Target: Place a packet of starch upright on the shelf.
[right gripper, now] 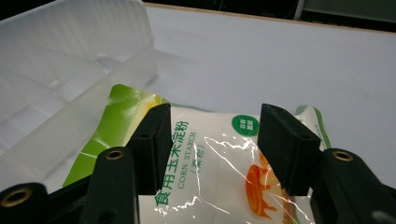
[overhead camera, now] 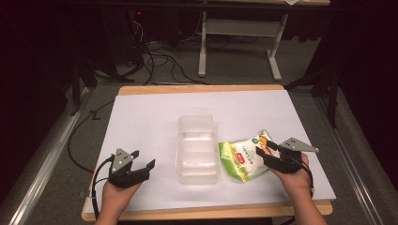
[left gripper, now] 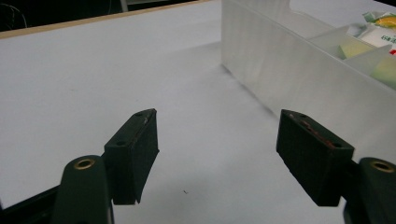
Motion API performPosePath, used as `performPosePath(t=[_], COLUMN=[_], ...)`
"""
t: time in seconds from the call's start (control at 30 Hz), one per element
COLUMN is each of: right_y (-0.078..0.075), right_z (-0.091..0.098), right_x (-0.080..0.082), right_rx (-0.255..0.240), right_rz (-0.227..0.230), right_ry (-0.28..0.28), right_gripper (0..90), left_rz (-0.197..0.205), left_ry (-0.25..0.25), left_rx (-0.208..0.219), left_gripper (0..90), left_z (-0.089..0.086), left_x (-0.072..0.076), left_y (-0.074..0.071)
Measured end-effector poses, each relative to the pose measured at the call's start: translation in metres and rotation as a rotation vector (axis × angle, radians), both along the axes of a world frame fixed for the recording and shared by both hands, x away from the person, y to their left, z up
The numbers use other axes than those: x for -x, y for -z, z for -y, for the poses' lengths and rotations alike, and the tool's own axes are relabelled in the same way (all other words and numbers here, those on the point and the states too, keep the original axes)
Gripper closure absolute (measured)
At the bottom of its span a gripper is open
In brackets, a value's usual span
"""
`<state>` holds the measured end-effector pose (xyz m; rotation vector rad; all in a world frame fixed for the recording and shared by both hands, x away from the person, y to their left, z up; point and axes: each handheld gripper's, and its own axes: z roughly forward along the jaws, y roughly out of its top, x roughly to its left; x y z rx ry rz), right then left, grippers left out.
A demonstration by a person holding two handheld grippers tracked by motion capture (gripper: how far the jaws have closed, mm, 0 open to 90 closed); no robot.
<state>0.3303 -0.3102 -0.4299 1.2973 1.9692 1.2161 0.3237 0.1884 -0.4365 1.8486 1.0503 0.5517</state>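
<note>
Right gripper [overhead camera: 265, 151] poised over the corn starch bag [overhead camera: 244, 159], jaws spread on either side of its white middle, whether the pads press it impossible to tell. Bag lying flat on the white table [overhead camera: 155, 112], just beside the clear plastic bin [overhead camera: 197, 147]. Left gripper [overhead camera: 141, 161] low over bare table near the bin's other side, jaws wide apart, nothing between.

At the lower left of the high view, the left gripper [overhead camera: 142, 160] is black and angular, topped by a grey three-cornered plate, with a black cable looping from it. The right gripper [overhead camera: 264, 149], lower right, matches it. Up close, the jaws are blocky black pads with small screw holes, on arms with brass-ringed holes. Both forearms are bare.
</note>
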Motion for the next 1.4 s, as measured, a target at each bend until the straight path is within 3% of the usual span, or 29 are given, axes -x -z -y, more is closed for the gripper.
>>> performPosePath(t=[0.3, 0.5, 0.9, 1.1, 1.23, 1.3, 1.4], right_y=[0.0, 0.0, 0.003, 0.011, 0.018, 0.025, 0.029], right_z=[0.004, -0.004, -0.036, -0.063, -0.075, -0.084, -0.09], right_x=[0.0, 0.003, 0.011, 0.015, 0.015, 0.015, 0.016], right_rx=[-0.011, 0.005, 0.049, 0.1, 0.121, 0.166, 0.187], right_rz=[-0.007, -0.011, -0.025, -0.078, -0.118, -0.134, -0.156], right_ry=[0.008, -0.038, -0.138, -0.244, -0.278, -0.306, -0.322], right_gripper=[42.6, 41.1, 41.6, 42.7, 42.1, 40.8, 39.4], left_rz=[0.003, 0.003, 0.003, 0.0, -0.002, -0.005, -0.008], left_ry=[-0.004, -0.001, -0.003, -0.002, -0.001, -0.002, -0.003], left_rx=[-0.001, -0.014, -0.02, -0.022, -0.02, -0.017, -0.015], left_gripper=[30.3, 30.3, 29.9, 29.6, 29.5, 29.4, 29.4], left_z=[-0.002, 0.0, 0.0, 0.0, 0.0, 0.0, 0.0], left_x=[0.001, 0.001, 0.001, 0.001, 0.002, 0.001, 0.001], left_y=[0.001, 0.001, 0.002, 0.002, 0.002, 0.003, 0.003])
